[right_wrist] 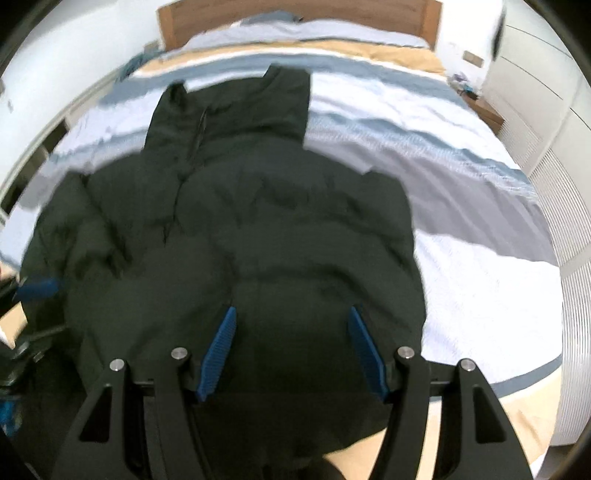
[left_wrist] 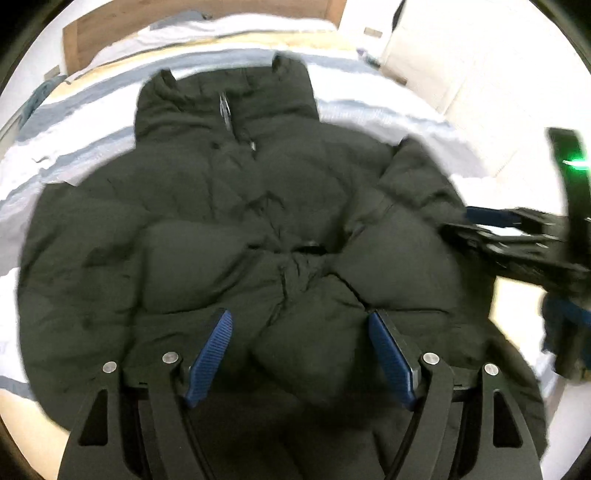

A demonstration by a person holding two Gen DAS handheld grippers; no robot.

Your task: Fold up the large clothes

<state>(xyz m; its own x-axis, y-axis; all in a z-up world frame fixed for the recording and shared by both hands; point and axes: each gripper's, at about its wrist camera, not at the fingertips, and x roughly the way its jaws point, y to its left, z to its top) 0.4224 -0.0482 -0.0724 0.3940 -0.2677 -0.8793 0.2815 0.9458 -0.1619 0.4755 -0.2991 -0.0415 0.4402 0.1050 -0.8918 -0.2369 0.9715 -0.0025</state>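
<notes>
Hovering grippers over dark jacket (left_wrist: 240,221)

You are in a home bedroom: a bed (right_wrist: 461,192) with striped bedding, wooden headboard (right_wrist: 295,18), white wardrobe (right_wrist: 535,85).

Both wrist views down over jacket (left_wrist: 236,206)

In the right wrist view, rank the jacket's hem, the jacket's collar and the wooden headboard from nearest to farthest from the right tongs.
1. Jacket's hem: right under the right tongs, at the bottom of the view.
2. Jacket's collar: up the bed, left of centre.
3. Wooden headboard: at the far end, along the top edge.
</notes>
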